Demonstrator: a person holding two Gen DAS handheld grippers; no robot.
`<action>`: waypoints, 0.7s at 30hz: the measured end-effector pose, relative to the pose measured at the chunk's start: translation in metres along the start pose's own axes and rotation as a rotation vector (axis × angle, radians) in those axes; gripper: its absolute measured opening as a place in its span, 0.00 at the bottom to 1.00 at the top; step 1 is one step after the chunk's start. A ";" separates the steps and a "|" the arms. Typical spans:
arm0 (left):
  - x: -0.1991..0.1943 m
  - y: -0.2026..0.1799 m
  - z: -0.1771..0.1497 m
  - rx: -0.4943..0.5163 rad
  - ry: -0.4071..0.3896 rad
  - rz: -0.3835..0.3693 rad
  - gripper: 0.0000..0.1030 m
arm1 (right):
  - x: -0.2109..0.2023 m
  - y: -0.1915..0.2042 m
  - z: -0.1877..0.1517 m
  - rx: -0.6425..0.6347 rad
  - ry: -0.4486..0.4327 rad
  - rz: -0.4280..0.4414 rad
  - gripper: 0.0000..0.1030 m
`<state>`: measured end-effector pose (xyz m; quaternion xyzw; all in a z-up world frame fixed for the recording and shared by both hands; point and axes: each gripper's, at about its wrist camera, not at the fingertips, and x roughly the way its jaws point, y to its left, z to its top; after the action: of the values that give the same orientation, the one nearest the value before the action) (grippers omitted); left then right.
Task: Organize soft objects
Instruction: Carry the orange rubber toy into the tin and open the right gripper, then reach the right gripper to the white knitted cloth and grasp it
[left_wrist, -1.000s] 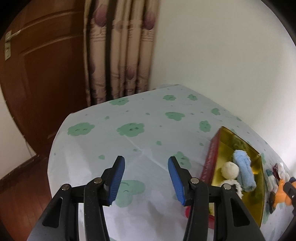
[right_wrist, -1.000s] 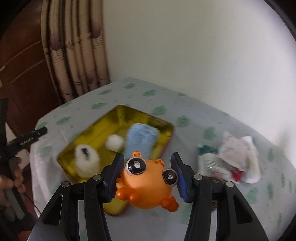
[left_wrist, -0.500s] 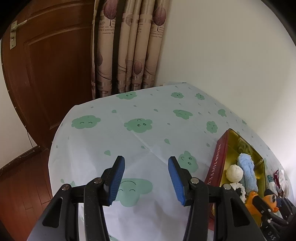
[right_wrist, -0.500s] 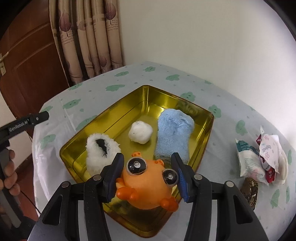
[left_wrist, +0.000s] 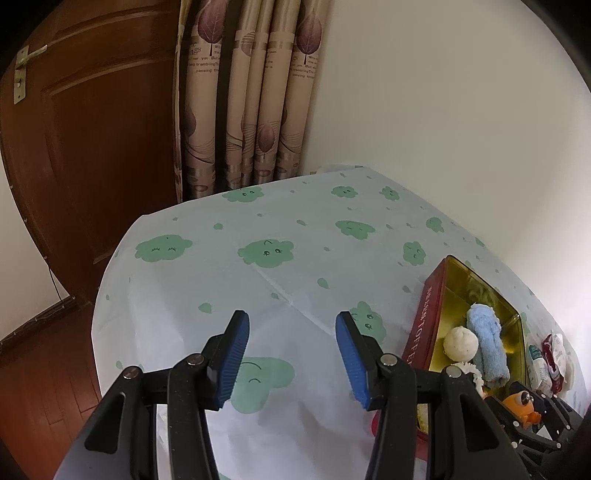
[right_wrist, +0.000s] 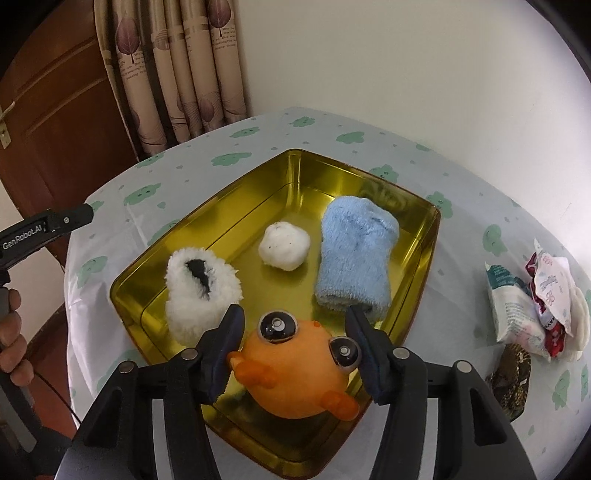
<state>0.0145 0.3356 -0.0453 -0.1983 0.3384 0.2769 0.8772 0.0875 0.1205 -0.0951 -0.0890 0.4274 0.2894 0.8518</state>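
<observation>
Over the gold tin, my right tool was opening around the orange toy; my left tool hung released above the surface.

- The right gripper, its jaws opening, straddles a round orange rubber toy with bulging eyes at 6 o'clock inside the gold metal tin.
- A rolled blue fleece cloth lies at 1 o'clock from the toy.

A home room: a brown panelled wooden door, beige leaf-print curtains (printed with small text), and a table under a white cloth with green clouds
</observation>
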 end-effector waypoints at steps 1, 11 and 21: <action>0.000 0.001 0.000 -0.002 0.000 0.000 0.48 | 0.000 0.000 0.000 0.002 0.002 0.004 0.54; 0.000 0.002 0.000 -0.004 0.002 0.003 0.48 | -0.027 -0.013 0.003 0.037 -0.052 -0.009 0.71; 0.000 0.003 -0.001 0.001 0.000 0.005 0.48 | -0.076 -0.094 -0.004 0.161 -0.140 -0.129 0.71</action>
<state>0.0118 0.3370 -0.0462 -0.1968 0.3394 0.2790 0.8765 0.1026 0.0105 -0.0474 -0.0272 0.3823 0.2040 0.9008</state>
